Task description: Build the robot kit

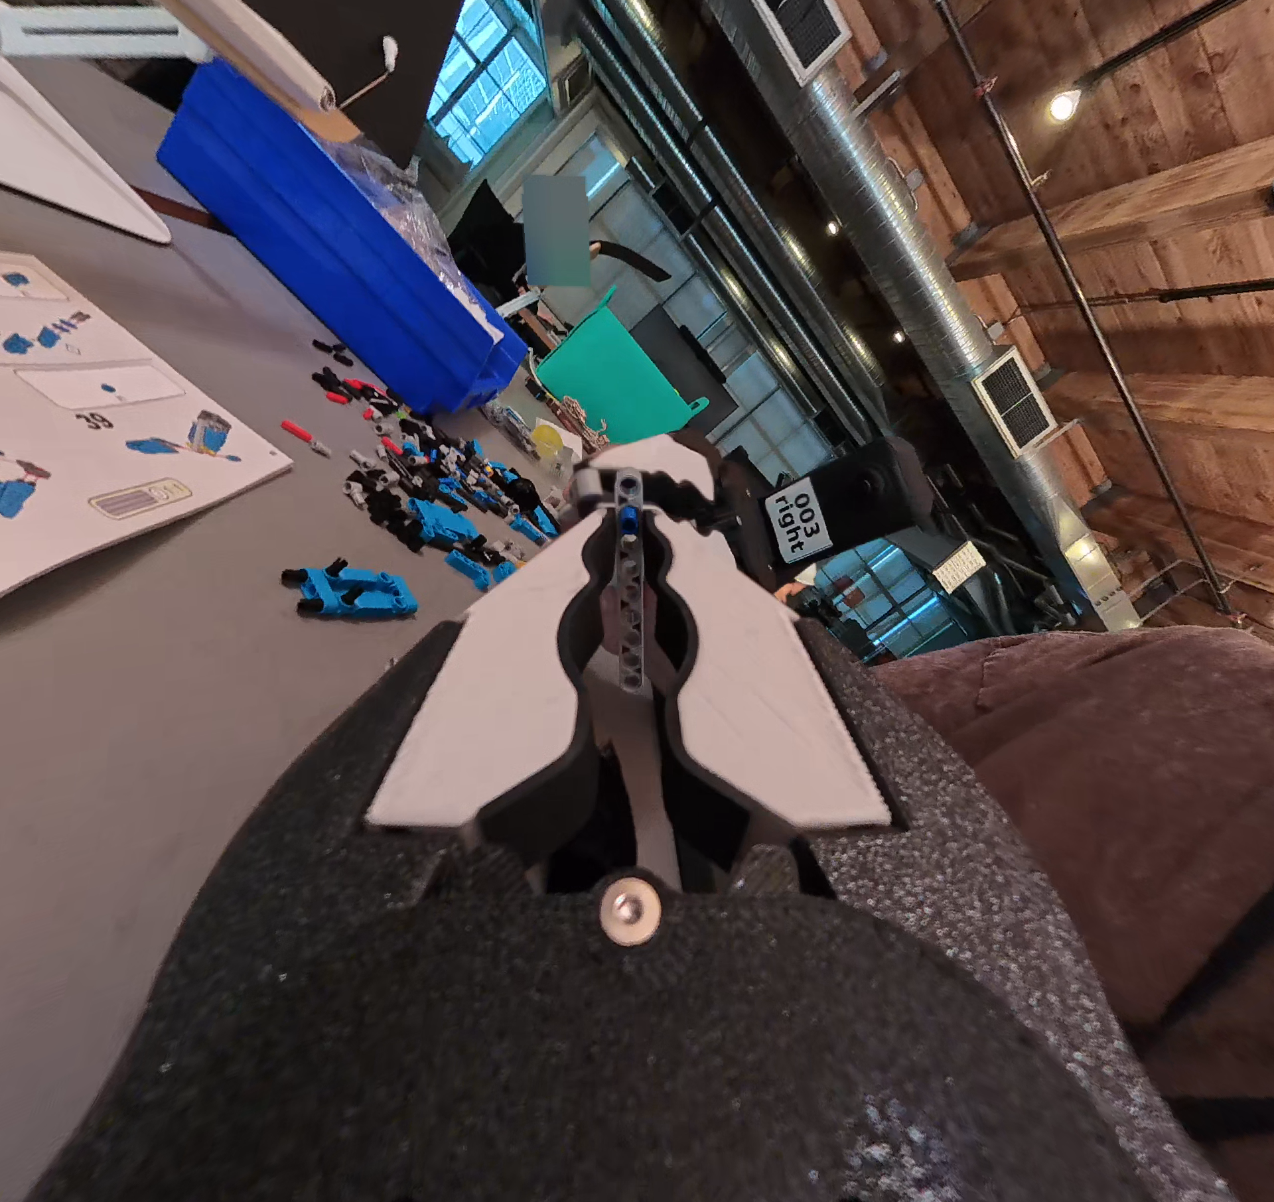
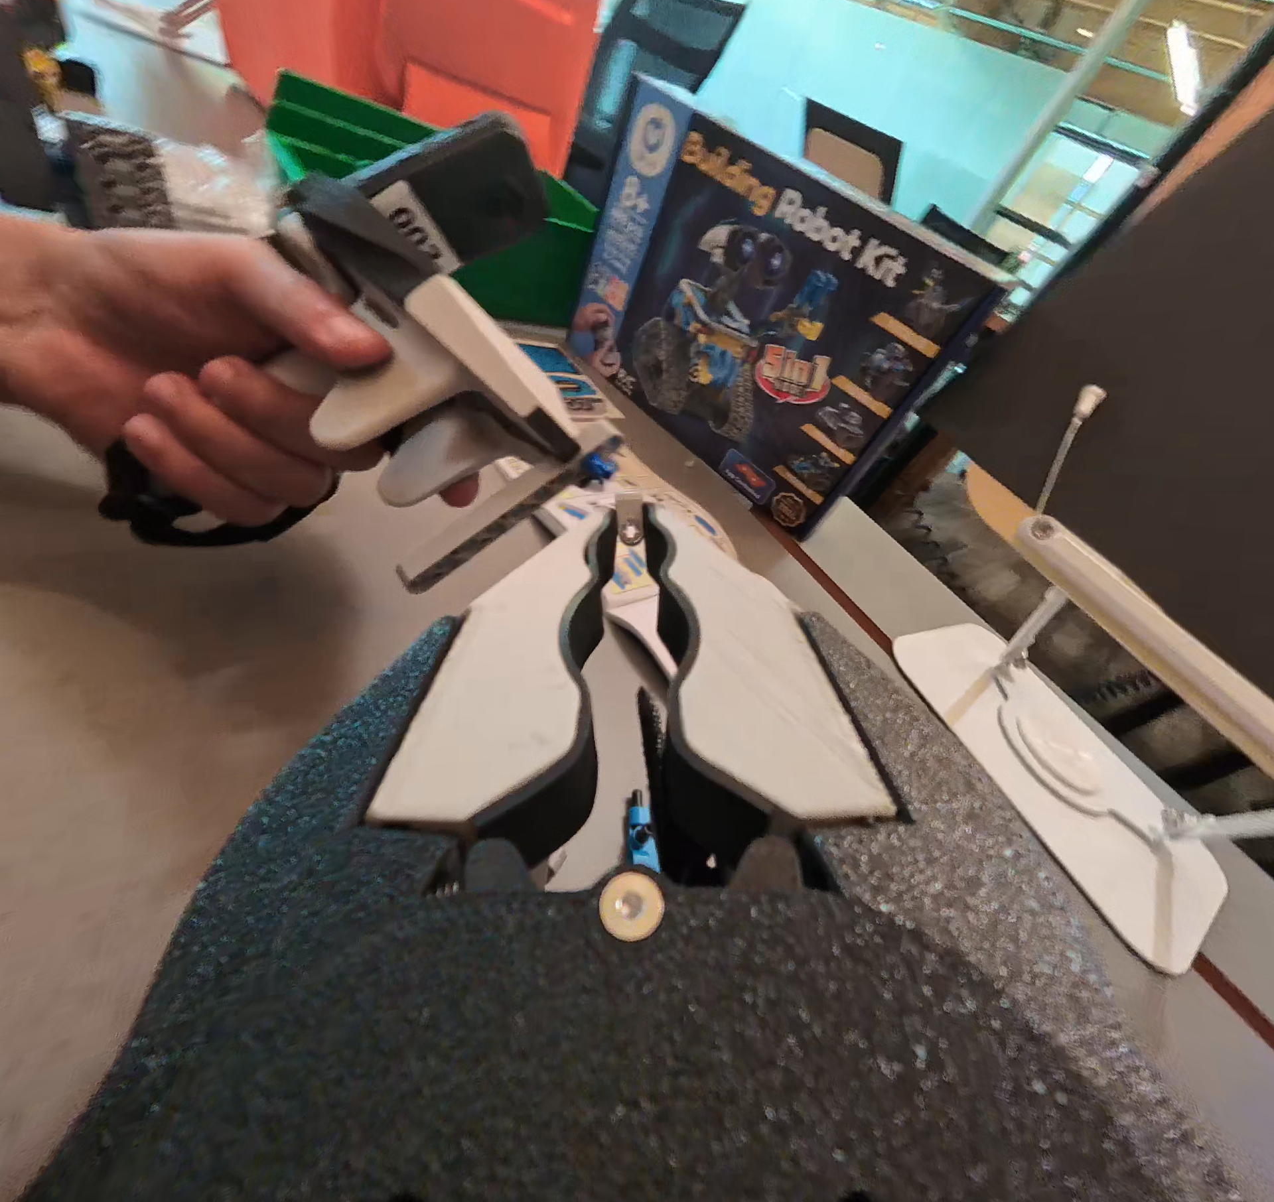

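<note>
The left gripper (image 1: 629,514) clamps a light, stiff grey perforated beam (image 1: 629,590) edgewise at 12 o'clock, while the right gripper (image 2: 629,521) pinches a small grey piece (image 2: 627,522), best held by flat sides.

Right gripper (image 2: 629,526): closed on a grey beam (image 2: 627,518).
Left gripper (image 2: 586,455): held by a hand (image 2: 172,356), clamped on a beam with blue pin (image 2: 598,462).
Behind: kit box (image 2: 779,342), green bin (image 2: 524,259).

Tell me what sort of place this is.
Likely a workshop or lab in a converted industrial loft: exposed metal ducts under a wooden plank ceiling, and a grey worktable strewn with building-kit pieces.
</note>
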Motion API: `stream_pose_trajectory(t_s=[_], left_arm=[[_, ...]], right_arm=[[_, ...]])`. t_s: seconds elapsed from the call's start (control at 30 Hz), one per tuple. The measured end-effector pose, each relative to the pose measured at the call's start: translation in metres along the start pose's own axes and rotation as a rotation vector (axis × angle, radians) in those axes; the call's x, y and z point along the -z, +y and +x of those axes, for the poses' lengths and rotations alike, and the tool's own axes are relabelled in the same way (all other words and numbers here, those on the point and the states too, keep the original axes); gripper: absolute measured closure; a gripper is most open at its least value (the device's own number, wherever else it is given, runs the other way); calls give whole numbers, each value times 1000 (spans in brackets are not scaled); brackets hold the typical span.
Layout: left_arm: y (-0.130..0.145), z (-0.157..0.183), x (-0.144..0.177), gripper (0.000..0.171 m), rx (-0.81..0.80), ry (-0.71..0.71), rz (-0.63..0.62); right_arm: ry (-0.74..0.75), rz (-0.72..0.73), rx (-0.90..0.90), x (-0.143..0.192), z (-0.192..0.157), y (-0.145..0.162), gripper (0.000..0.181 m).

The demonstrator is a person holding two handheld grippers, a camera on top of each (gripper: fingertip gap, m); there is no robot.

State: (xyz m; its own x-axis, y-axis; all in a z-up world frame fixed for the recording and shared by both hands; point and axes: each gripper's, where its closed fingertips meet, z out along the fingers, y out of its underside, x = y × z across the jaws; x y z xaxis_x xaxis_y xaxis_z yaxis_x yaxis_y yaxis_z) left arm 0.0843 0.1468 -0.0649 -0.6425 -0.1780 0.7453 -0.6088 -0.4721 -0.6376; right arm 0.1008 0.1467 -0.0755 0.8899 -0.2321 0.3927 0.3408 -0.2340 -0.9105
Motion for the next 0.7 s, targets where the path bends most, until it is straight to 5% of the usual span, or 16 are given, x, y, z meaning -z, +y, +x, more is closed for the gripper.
stream_pose_trajectory(t_s=[0.23,0.7], left_arm=[[-4,-3,2,166,-57,-41,18],[-3,-5,1,165,-83,-63,16]], right_arm=[[-1,81,-153,-1,2,-11,174],[-12,66,-126,0,1,-8,174]])
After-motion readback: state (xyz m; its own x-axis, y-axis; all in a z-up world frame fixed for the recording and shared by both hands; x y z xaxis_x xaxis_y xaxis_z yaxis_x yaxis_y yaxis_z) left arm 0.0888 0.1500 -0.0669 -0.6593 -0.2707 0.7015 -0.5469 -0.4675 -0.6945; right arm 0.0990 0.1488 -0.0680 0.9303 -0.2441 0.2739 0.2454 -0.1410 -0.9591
